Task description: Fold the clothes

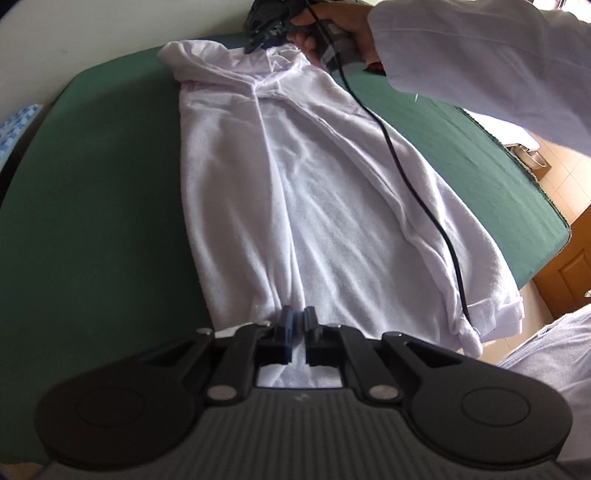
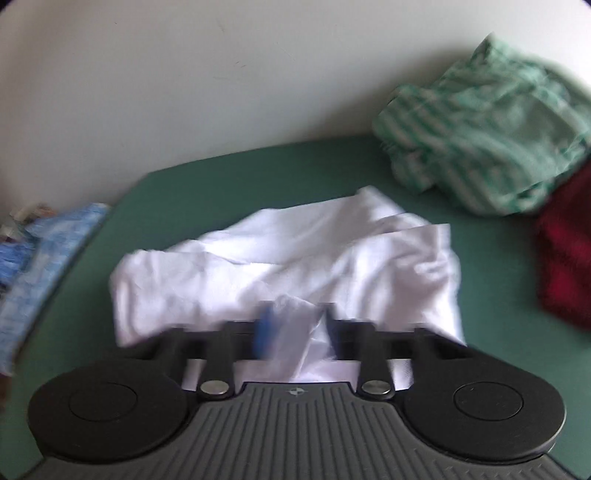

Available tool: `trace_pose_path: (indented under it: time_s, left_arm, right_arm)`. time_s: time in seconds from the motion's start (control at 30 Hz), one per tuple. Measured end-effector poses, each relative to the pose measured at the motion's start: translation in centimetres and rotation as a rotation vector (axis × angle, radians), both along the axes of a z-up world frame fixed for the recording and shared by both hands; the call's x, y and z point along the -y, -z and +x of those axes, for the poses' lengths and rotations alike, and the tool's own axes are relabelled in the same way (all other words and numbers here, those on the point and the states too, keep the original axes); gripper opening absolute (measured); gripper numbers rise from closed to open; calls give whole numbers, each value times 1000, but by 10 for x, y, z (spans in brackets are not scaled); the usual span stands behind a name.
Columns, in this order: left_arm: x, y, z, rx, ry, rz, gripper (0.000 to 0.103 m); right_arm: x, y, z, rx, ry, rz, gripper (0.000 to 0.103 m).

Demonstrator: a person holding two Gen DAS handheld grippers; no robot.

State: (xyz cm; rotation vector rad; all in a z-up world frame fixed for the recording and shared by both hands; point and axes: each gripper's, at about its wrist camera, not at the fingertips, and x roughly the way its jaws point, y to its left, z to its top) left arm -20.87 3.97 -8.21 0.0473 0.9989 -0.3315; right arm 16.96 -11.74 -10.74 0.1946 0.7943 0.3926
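A white garment (image 1: 332, 221) lies lengthwise on the green table (image 1: 110, 184), partly folded along its length. My left gripper (image 1: 298, 321) is shut on its near edge, where creases run into the fingertips. At the far end a hand (image 1: 343, 33) in a white sleeve holds my right gripper (image 1: 271, 26) at the garment's top. In the blurred right wrist view, my right gripper (image 2: 295, 321) has a bunch of the white garment (image 2: 295, 251) pinched between its fingers. The fabric heaps up just ahead of it on the table (image 2: 258, 173).
A black cable (image 1: 406, 173) trails across the garment. A green striped garment (image 2: 480, 129) and a dark red one (image 2: 569, 251) lie at the right. A blue patterned item (image 2: 44, 251) sits off the left edge. The table edge (image 1: 546, 206) drops off by a wooden door (image 1: 569, 269).
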Motion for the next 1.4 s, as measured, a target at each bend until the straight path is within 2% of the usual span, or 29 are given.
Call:
trace_pose_path:
  time_s: [0.03,0.1,0.17,0.23,0.4,0.43,0.47,0.5,0.53,0.63,0.7,0.77,0.8,0.83,0.9,1.0,1.13,1.27,1.3,1.4]
  left_arm:
    - [1,0,0,0,-5,2,1]
    - [1,-1,-1,-2,-14,4,1]
    - [1,-1,-1,-4,-22,4,1]
    - [3,-2,-1,-6,-24,12,1]
    - [9,-2,-3,-2,-9,26,4]
    - [11,-3,-3,-4,-5,23,4]
    - [12,-3,-3,-6,-1,21,4]
    - [13,-3,-3,-8,3,18,4]
    - [14,-3,-2,-8,6,18,4]
    - [16,-3,-1,-8,5,15,5]
    - [15,-3,0,-12,-2,9,5]
    - [14,-3,2,-19,-9,-1,5]
    - [15,-4,4,-21,-8,-2,5]
    - [17,-5,5,-21,-3,1,5]
    - [21,-6,6,-22,7,4,5]
    - [26,-8,6,-22,24,12,5]
    - [27,-10,2,-15,22,-6,5]
    - [29,-6,4,-31,18,-3,5]
    - [31,-7,2,-29,26,3,5]
    - [38,-14,-7,9,39,38,5]
  right_arm:
    - [-2,-2,4,9,-12,1,1]
    - [5,-20,0,100,-1,51,1]
    - [18,-29,3,171,107,77,1]
    - [29,-27,12,175,208,62,1]
    - [33,5,25,124,197,-97,5]
    - [36,8,22,119,203,-117,13]
    - [41,8,16,125,222,-97,20]
    - [47,7,9,124,238,-41,42]
    - [54,6,1,109,245,24,54]
    - [62,8,-26,40,179,129,53]
    - [57,14,-43,21,107,98,52]
    - [48,20,-52,40,61,46,46]
    - [43,23,-56,50,38,20,40]
    - [38,26,-61,59,15,-6,25]
    - [31,31,-68,76,-22,-47,4]
    - [41,19,-71,101,11,9,4]
    - [59,-3,-102,171,22,-20,4]
    - [62,21,-98,31,27,-123,5]
    - [64,26,-97,5,38,-141,7]
    - [77,15,-104,59,131,-90,32]
